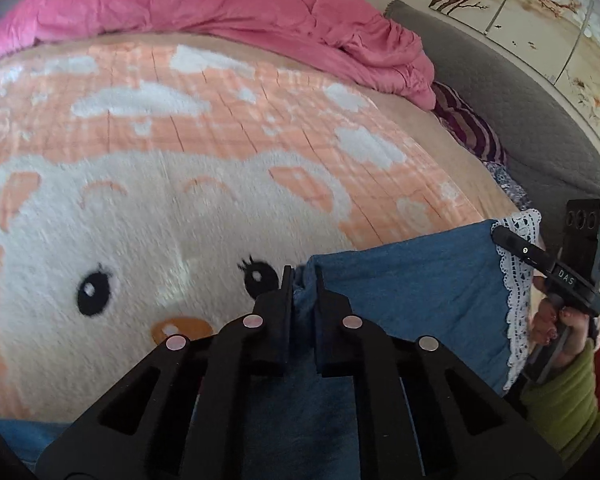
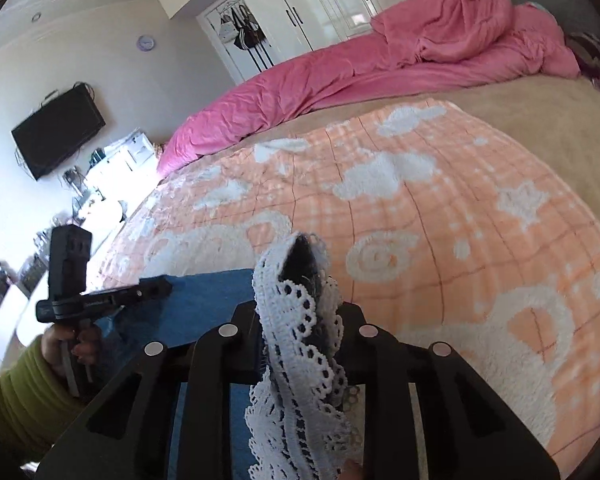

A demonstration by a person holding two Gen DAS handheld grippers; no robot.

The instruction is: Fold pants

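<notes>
The fold looks like it is only just starting. The blue pants (image 1: pixel 412 276) have one pair here, and they lie on the bear blanket (image 1: pixel 140 216), at its near edge, by the bear's eye. Both corners of one end are picked up, but I see no part laid over another part yet, so I think all the folding is still to do.

Closest to me, the left gripper (image 1: pixel 303 280) has its two fingers pressed together on a bunched bit of the blue cloth. The right gripper (image 2: pixel 298 280) pinches the white lace trim (image 2: pixel 296 344) at the other corner, and the lace hangs down over its fingers. That makes two grippers, each held by one hand in a green sleeve (image 2: pixel 16 392).

Past the pants, the bear blanket spreads out flat, orange with white shapes. There is one of it.

Beyond the blanket's far edge lies one crumpled pink duvet (image 2: pixel 340 80). By the blanket's side near the headboard sits one striped pillow (image 1: pixel 468 128).

Farthest off, past the duvet, I count one black TV (image 2: pixel 58 128) on the wall and one round clock (image 2: pixel 145 43).
</notes>
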